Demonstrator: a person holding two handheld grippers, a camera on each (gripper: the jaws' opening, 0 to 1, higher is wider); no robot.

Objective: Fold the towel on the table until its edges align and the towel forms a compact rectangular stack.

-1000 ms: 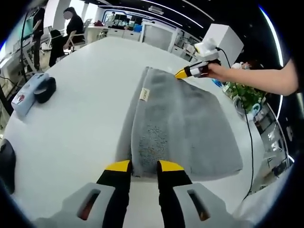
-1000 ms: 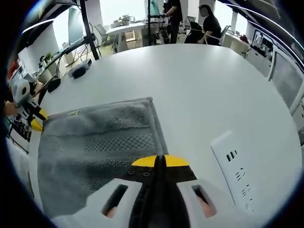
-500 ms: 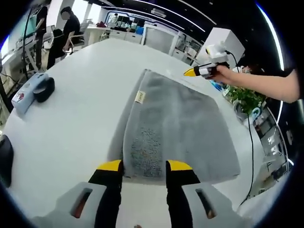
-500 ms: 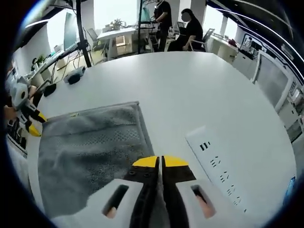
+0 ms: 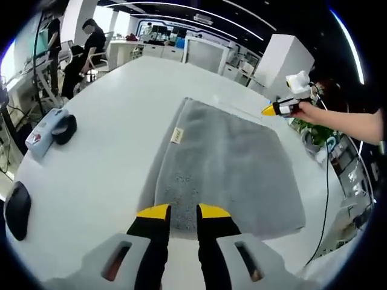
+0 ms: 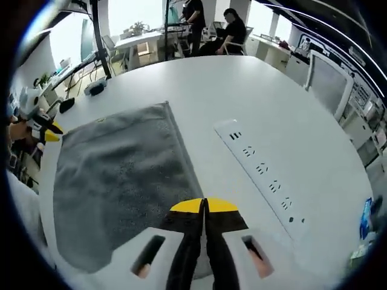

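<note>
Towel (image 5: 227,166) — a grey one, folded into a flat rectangle — lies on the white table (image 5: 115,127) in the left gripper view, with a small label at its left edge. The left gripper (image 5: 182,211) sits at the towel's near edge, its yellow-tipped jaws a little apart with nothing between them; whether the tips touch the cloth I cannot tell. The right gripper (image 5: 273,110) comes in from the right, held by a hand (image 5: 305,112) beyond the towel's far right corner and off the cloth. To the left on the table are a pale blue box (image 5: 45,125) with a dark object on it, and a black mouse (image 5: 17,210) nearer the edge.

In the right gripper view the towel (image 6: 118,181) spreads to the left of the right gripper (image 6: 204,206), whose jaws are pressed together with nothing visible between them. A white power strip (image 6: 261,170) lies on the table (image 6: 254,96) to the right, apart from the towel. The left gripper (image 6: 45,135) shows at the far left, beside the towel's far corner — its jaws are too small to read there.
</note>
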